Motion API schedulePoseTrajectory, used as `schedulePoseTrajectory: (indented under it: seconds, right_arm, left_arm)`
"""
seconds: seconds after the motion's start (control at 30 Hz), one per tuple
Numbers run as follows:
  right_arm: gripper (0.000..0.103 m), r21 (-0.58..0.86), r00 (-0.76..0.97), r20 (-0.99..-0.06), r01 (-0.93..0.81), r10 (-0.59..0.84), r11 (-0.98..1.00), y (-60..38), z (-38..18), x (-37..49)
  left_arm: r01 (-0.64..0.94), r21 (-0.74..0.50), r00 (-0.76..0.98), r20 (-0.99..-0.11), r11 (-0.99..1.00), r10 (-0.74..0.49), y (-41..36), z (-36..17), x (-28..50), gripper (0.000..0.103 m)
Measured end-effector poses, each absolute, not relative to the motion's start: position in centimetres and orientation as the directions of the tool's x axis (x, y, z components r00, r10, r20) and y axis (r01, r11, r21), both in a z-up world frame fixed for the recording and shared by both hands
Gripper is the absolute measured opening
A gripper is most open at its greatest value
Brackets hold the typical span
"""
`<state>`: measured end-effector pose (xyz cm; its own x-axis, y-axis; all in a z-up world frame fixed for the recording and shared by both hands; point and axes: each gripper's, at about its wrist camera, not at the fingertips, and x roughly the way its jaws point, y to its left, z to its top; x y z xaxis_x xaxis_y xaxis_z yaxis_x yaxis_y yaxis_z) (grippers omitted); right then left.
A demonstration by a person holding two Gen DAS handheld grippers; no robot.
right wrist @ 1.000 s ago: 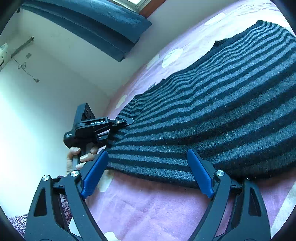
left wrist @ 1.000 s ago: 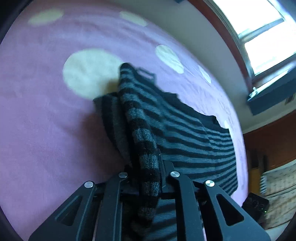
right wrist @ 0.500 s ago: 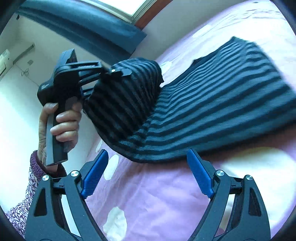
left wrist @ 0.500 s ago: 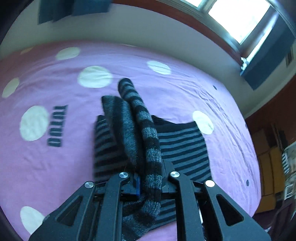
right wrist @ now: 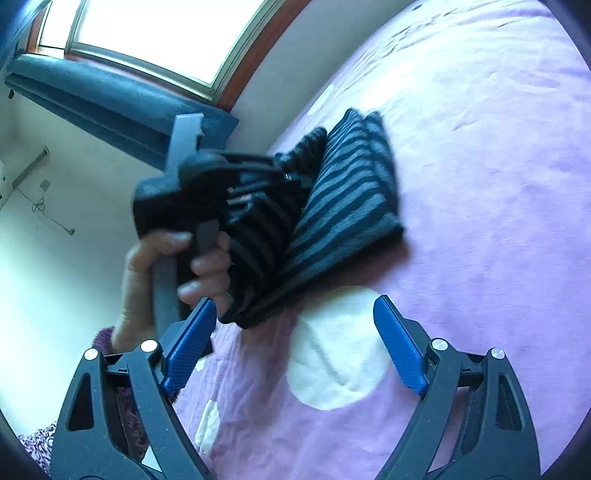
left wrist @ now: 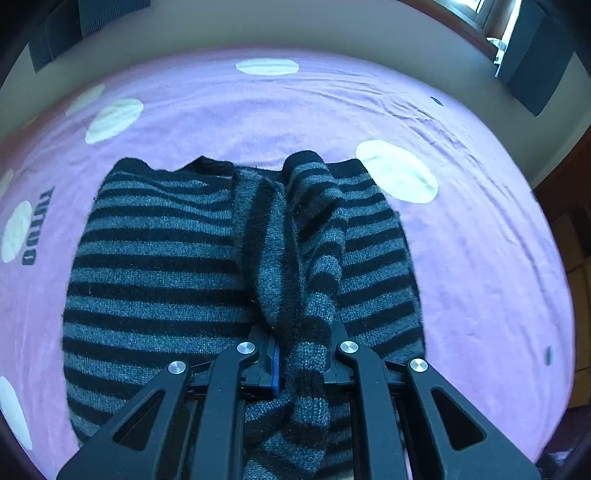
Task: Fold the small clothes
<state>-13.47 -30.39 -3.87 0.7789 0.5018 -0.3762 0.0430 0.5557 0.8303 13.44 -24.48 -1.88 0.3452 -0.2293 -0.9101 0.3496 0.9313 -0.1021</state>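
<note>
A black-and-grey striped knit sweater [left wrist: 155, 266] lies on the pink bed cover [left wrist: 480, 258]. My left gripper [left wrist: 301, 363] is shut on a bunched fold of it, which hangs over the flat part below. In the right wrist view the sweater [right wrist: 343, 206] is doubled over, its lifted half draped from the left gripper [right wrist: 295, 177], which a hand [right wrist: 166, 266] carries. My right gripper [right wrist: 295, 350] is open above a white dot on the cover, near the sweater's closest edge, with nothing between its blue pads [right wrist: 397, 350].
The pink cover [right wrist: 480, 184] carries white dots [left wrist: 397, 171] and dark lettering [left wrist: 35, 229] at the left. A wall runs behind the bed, with a window [right wrist: 155, 33] and a dark curtain [right wrist: 110, 103]. Wooden furniture stands at the right edge [left wrist: 576, 221].
The left gripper has carried the held part of the sweater across, over the rest, so the garment now lies doubled. The right gripper has drawn back from the sweater's edge.
</note>
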Motion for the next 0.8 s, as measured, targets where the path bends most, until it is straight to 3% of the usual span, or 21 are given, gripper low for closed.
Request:
schedulePoseTrajectory:
  seconds: [0.27,0.63,0.8]
  right_arm:
    - [0.087,0.837,0.789,-0.327,-0.013,0.520,0.547,-31.4,-4.2,-14.4]
    - [0.093,0.866,0.799,-0.236,-0.086,0.553,0.493,-31.9,-4.1,-15.2]
    - [0.093,0.875,0.808,-0.211,-0.096,0.551,0.475,-32.2,-4.2,-15.4]
  left_arm:
    - [0.372,0.022,0.443,-0.883,0.928,-0.157,-26.0,-2.1,11.8,0.018]
    - [0.437,0.037,0.480,-0.854,0.898,-0.199,-27.1,-1.1,9.5,0.060]
    - [0.470,0.023,0.484,-0.843,0.882,-0.236,-27.5,-0.4,8.3,0.066]
